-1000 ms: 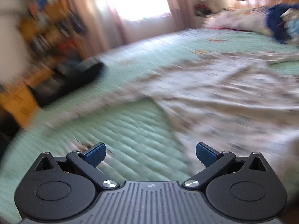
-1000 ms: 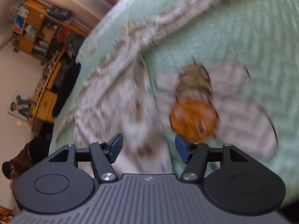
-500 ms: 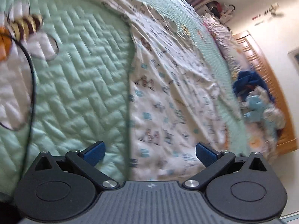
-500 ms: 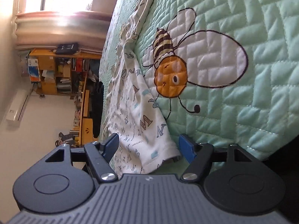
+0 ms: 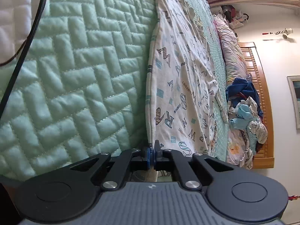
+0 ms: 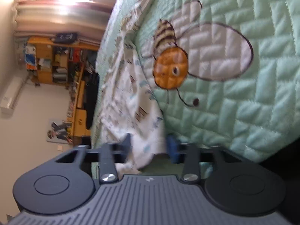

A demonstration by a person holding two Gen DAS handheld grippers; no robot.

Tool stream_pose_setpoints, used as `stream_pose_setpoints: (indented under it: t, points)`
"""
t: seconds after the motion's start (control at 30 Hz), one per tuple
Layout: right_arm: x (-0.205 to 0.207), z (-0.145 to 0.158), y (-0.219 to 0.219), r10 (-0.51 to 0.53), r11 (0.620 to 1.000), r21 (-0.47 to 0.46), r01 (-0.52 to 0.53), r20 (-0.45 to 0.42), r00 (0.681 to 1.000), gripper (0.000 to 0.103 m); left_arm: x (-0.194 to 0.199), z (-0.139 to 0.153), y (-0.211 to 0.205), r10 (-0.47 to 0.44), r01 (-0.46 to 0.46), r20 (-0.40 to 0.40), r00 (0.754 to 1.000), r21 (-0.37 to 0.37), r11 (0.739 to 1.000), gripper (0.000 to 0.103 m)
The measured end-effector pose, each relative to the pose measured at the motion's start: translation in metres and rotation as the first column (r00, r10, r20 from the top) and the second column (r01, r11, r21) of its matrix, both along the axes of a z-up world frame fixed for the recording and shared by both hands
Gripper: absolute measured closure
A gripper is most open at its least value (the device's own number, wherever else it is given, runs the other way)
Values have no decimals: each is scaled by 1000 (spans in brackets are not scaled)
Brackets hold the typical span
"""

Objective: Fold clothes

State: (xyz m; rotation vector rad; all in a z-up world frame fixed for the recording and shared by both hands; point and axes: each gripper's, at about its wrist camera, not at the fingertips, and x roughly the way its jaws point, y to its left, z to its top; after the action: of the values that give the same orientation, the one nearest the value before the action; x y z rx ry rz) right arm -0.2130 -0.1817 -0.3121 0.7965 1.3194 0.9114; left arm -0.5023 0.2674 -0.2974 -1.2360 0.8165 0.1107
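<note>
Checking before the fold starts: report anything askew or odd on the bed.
The letter-print garment lies flat but wrinkled on the green quilt. A heap of unfolded clothes sits crumpled against the headboard. Nothing looks spilled or damaged.

The left hand-held gripper (image 5: 152,154) is pinched closed, while the right hand-held gripper (image 6: 150,146) stands parted.

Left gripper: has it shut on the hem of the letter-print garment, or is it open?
Shut. The left gripper has its blue pads pressed together on the hem of the letter-print garment, which lies spread on the green quilt.
</note>
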Motion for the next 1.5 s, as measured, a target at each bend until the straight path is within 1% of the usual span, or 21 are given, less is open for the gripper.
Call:
stream_pose_setpoints:
  t: [0.03,0.17,0.3,0.33,0.4,0.5,0.53,0.63,0.7,0.77,0.8,0.83,0.87,0.93,0.97,1.0,1.07,1.17,1.23,1.3,1.5]
  points:
    - [-3,3,1,3,1000,-3,-3,9,1000,94,1,1,0,-1,1,-2,1000,7,1000,101]
    - [-16,17,4,15,1000,-14,-14,43,999,96,-1,12,2,8,-7,-12,1000,41,999,101]
    - [-36,38,2,27,1000,-12,-26,83,996,96,-26,40,14,19,-22,45,999,78,997,101]
    - [-41,43,-1,23,1000,-11,-22,86,996,96,-28,41,15,14,-18,43,999,80,997,101]
    - [-44,40,-5,3,1000,-25,-2,65,998,96,-30,42,17,5,-8,33,999,85,996,101]
    - [-42,15,-2,-25,997,-76,23,-14,1000,96,-27,14,22,8,-6,-50,999,58,998,101]
    - [-45,12,1,-19,996,-82,17,-26,999,96,-30,8,24,22,-20,-45,999,36,999,101]
    - [-52,17,8,6,997,-76,-7,-19,1000,96,-37,10,21,29,-28,-9,1000,40,999,100]
    - [-50,17,7,0,994,-107,-1,-10,1000,95,-36,11,22,18,-16,-28,999,50,999,99]
    - [-46,20,1,-19,989,-145,18,-2,1000,85,-37,15,21,9,-7,-33,999,69,998,97]
    - [-44,24,-4,-22,987,-157,24,14,1000,79,-40,18,22,6,-4,-34,999,82,997,92]
    - [-44,30,-10,-29,985,-168,35,34,999,64,-46,20,24,9,-5,-38,999,97,995,82]
    - [-43,35,-16,-39,983,-176,48,57,998,55,-49,23,24,17,-13,-41,999,106,994,77]
    - [-42,49,-24,-62,977,-195,83,111,992,49,-63,27,30,37,-33,-31,999,119,992,65]
    - [-42,54,-29,-77,973,-207,106,145,987,48,-69,31,32,49,-44,-30,998,133,990,64]
    - [-41,61,-32,-88,970,-207,125,178,980,48,-73,34,33,59,-54,-28,998,148,988,60]
    - [-40,72,-28,-98,978,-159,136,226,969,48,-80,43,37,81,-78,-8,997,174,982,57]
    - [-40,87,-6,-74,992,-76,98,273,959,47,-87,59,43,127,-132,38,991,207,969,57]
    - [-39,94,19,-44,997,-51,61,292,955,46,-90,68,45,169,-178,57,984,233,956,48]
    - [-37,95,45,-18,999,-31,28,292,956,46,-92,75,47,218,-229,71,973,252,940,42]
    - [-42,85,115,79,995,47,-92,224,971,46,-100,87,45,268,-283,91,959,277,918,42]
